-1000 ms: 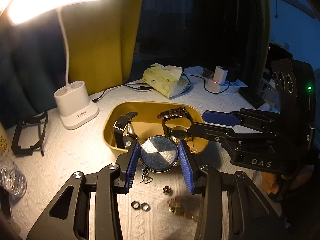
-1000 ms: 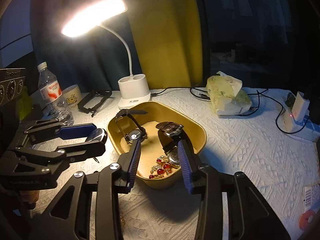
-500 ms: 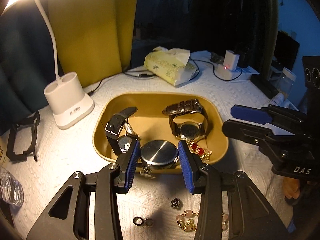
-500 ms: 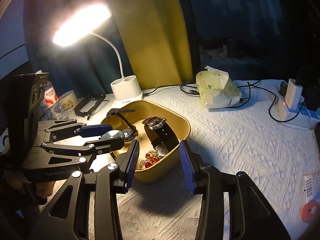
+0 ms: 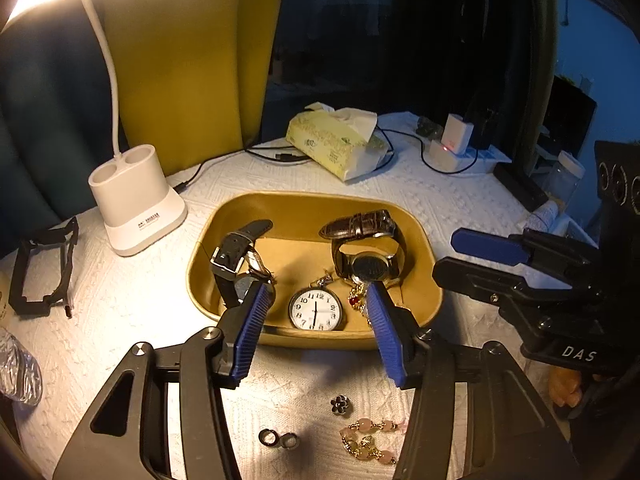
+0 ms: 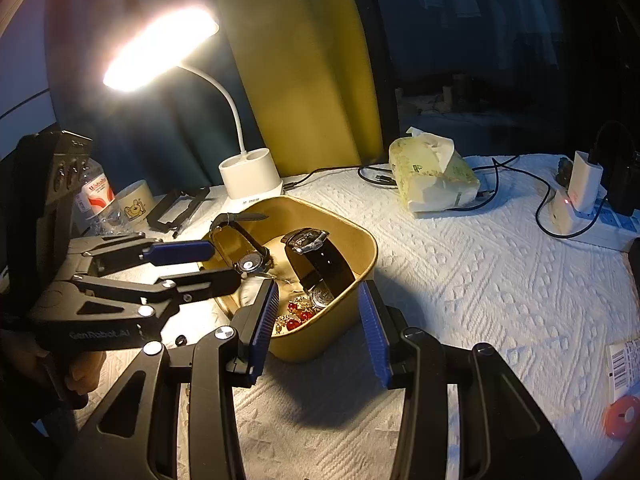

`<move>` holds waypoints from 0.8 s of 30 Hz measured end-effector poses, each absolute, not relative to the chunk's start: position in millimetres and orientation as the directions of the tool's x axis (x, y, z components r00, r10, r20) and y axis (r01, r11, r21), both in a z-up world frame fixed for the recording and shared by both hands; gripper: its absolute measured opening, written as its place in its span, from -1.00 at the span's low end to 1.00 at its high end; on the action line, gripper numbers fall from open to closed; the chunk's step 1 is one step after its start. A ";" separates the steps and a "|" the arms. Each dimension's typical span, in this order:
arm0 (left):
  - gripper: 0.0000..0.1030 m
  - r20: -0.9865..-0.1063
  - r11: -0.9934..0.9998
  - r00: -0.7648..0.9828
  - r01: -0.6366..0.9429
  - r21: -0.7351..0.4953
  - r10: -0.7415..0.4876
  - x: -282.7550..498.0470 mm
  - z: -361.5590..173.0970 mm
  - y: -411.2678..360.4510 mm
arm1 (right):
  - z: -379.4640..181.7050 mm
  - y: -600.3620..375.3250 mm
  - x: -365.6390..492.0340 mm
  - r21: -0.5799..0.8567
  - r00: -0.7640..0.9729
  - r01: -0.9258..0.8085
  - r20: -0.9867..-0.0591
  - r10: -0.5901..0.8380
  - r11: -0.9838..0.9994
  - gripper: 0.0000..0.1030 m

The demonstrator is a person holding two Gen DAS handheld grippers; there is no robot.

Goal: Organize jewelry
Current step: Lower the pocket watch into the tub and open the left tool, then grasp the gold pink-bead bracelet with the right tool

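A gold tray [image 5: 312,202] holds a black-strap watch [image 5: 236,256], a brown-strap watch [image 5: 364,232], a red-stone gold piece [image 5: 356,298] and a white-faced pocket watch [image 5: 316,309] lying face up. My left gripper [image 5: 319,296] hovers over the tray's front rim. Its jaws are opening, and its pads stand clear of the pocket watch on both sides. My right gripper [image 5: 444,256] waits beside the tray's right rim, open and empty. In the right wrist view the right gripper [image 6: 319,294] frames the tray [image 6: 360,264], with the left gripper [image 6: 224,264] coming in from the left.
On the white cloth before the tray lie two small rings [image 5: 278,438], a flower bead [image 5: 341,403] and a pink bead bracelet [image 5: 368,440]. A lamp base [image 5: 136,204], a tissue pack [image 5: 332,144], a black frame [image 5: 44,272] and a charger with cables [image 5: 456,148] ring the tray.
The pocket watch was pinched between my left pads above the tray's front. The left jaws have spread and the watch lies face up in the tray. My right gripper kept still.
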State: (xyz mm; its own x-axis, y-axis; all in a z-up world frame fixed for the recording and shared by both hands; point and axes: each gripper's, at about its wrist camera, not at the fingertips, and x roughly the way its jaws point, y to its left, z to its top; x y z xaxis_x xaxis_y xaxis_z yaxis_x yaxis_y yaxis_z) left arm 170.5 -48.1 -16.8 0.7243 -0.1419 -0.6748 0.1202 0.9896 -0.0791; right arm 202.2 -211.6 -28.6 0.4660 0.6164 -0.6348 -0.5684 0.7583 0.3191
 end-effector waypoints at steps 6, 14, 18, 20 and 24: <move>0.08 -0.667 0.991 0.733 0.107 -0.085 -0.136 163.9 -12.8 -45.2 | -26.5 -213.0 197.3 0.310 0.471 -0.566 -0.639 0.608 0.764 -0.19; 0.08 -0.658 0.991 0.741 0.082 -0.106 -0.132 144.0 -11.2 -34.0 | -23.5 -208.3 181.4 0.297 0.462 -0.563 -0.661 0.592 0.771 -0.19; 0.08 -0.652 0.990 0.746 0.072 -0.121 -0.134 129.2 -12.0 -26.6 | -21.9 -203.6 168.7 0.282 0.455 -0.568 -0.676 0.580 0.773 -0.19; 0.08 -0.651 0.990 0.747 0.065 -0.128 -0.134 121.7 -13.6 -22.3 | -21.8 -200.9 162.6 0.274 0.450 -0.569 -0.686 0.572 0.775 -0.19; 0.08 -0.649 0.988 0.749 0.051 -0.148 -0.136 108.4 -16.6 -12.2 | -23.6 -194.2 152.3 0.260 0.438 -0.571 -0.706 0.557 0.779 -0.19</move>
State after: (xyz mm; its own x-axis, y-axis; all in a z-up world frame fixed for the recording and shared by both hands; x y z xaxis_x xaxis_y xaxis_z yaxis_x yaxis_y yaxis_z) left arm 108.4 -12.2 -16.6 0.7488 -0.1361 -0.6486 0.0514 0.9877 -0.1478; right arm 152.3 -194.2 -23.6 0.4378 0.5565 -0.7061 -0.5708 0.7789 0.2600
